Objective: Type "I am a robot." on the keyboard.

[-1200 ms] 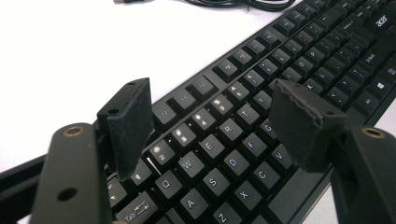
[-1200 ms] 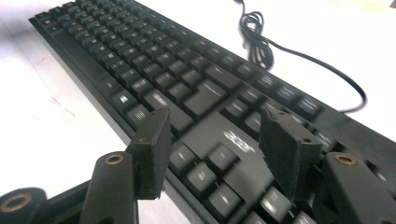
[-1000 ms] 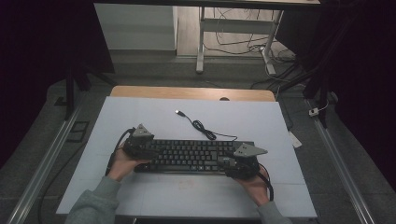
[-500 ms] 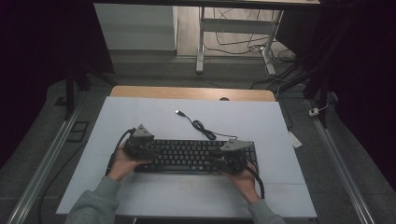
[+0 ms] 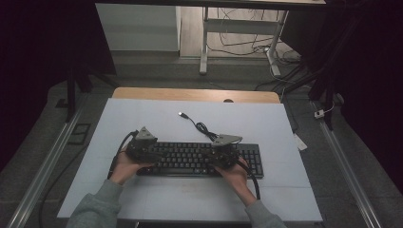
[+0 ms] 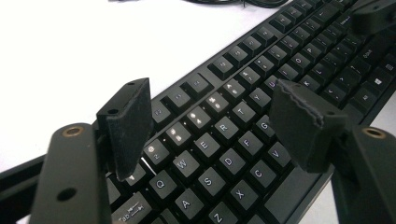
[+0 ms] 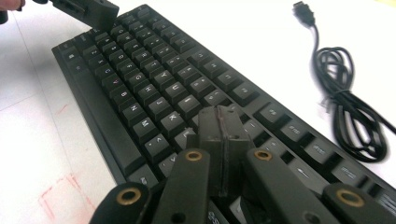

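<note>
A black keyboard (image 5: 199, 160) lies across the white mat, its cable (image 5: 203, 127) coiled behind it and ending in a USB plug (image 5: 182, 114). My left gripper (image 5: 153, 153) hovers over the keyboard's left end. In the left gripper view it (image 6: 210, 109) stands open above the letter keys (image 6: 219, 154) with nothing between the pads. My right gripper (image 5: 219, 153) is over the keys right of the middle. In the right gripper view its jaws (image 7: 219, 119) have just been closing and are shut pad to pad with nothing between them, low over the keyboard (image 7: 140, 84).
The white mat (image 5: 157, 199) covers a wooden table whose far edge (image 5: 190, 94) shows behind. Faint red marks (image 7: 60, 198) sit on the mat near the keyboard's front. The coiled cable (image 7: 348, 123) lies behind the keyboard. Metal rails (image 5: 43, 166) run along both sides.
My right gripper has slid left along the keyboard from its right end toward the middle, and its jaws have closed. The left gripper has stayed in place.
</note>
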### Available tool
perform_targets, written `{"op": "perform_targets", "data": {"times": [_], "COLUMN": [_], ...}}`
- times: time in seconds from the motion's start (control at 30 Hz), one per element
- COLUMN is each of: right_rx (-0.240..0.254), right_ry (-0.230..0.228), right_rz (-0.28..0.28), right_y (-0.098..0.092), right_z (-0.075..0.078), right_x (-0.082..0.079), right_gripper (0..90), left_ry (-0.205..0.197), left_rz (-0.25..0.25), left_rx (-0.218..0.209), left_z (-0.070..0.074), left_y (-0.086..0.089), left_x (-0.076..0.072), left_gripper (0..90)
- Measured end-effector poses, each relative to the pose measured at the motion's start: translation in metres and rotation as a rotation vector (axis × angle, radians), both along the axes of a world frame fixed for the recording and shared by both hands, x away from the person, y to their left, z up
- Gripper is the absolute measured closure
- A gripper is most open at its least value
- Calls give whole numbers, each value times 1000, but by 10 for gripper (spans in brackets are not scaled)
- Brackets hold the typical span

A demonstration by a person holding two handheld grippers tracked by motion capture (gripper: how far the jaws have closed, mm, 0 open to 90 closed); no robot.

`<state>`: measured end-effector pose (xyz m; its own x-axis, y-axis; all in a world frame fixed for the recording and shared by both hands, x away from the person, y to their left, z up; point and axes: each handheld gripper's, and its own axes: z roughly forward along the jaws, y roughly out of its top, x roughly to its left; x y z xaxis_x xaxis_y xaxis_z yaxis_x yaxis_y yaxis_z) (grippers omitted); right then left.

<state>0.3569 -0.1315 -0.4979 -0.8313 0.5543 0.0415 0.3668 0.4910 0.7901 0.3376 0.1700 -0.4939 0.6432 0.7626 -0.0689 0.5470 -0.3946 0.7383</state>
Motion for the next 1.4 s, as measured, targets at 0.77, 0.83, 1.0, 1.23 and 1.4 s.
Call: {"op": "perform_targets", "data": {"times": [0.77, 0.83, 1.0, 1.23, 1.4], "right_rx": [-71, -69, -75, -89, -97], "right_ry": [17, 15, 17, 21, 30], "right_rz": [13, 11, 4, -5, -10], "right_y": [31, 32, 33, 35, 36], "right_z": [-13, -13, -15, -16, -18], "right_x": [14, 14, 16, 17, 18], "right_gripper": [895, 895, 895, 896, 898], "left_ry": [7, 8, 10, 8, 7], "left_rz": [-3, -4, -9, -8, -11], "left_rx": [8, 11, 17, 20, 22], "left_z": [-2, -3, -4, -4, -4], "left_y": [0, 0, -1, -1, -2], "left_x": [1, 1, 1, 1, 0], "left_gripper": [297, 296, 294, 294, 293]}}
